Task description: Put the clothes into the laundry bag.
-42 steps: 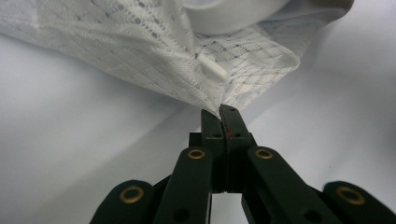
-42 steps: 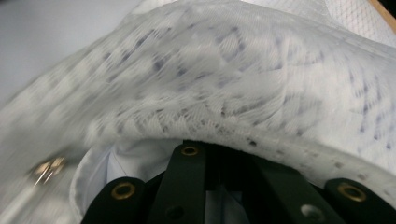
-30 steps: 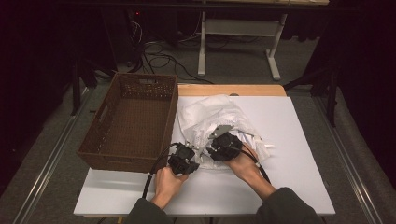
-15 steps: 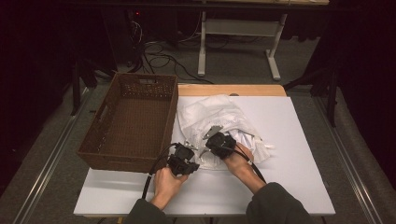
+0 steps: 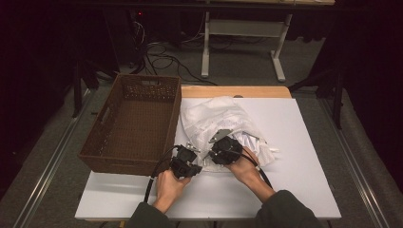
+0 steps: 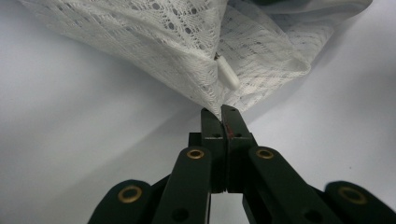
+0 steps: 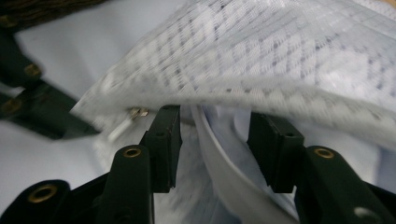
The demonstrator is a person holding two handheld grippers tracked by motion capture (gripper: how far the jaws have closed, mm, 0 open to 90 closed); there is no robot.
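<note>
White mesh laundry bag (image 5: 216,121) is seen lying crumpled on the white table (image 5: 304,142), at 3 o'clock of the brown wicker basket (image 5: 135,123). Left gripper (image 6: 220,114) is clamped shut on the bag's near corner, just below the white zipper pull (image 6: 228,74), pinching the lace fabric. Right gripper (image 7: 215,135) is held with jaws parted at the bag's mouth, a white fabric edge lying between them. Both grippers are positioned at the bag's 6 o'clock edge, close together.
</note>
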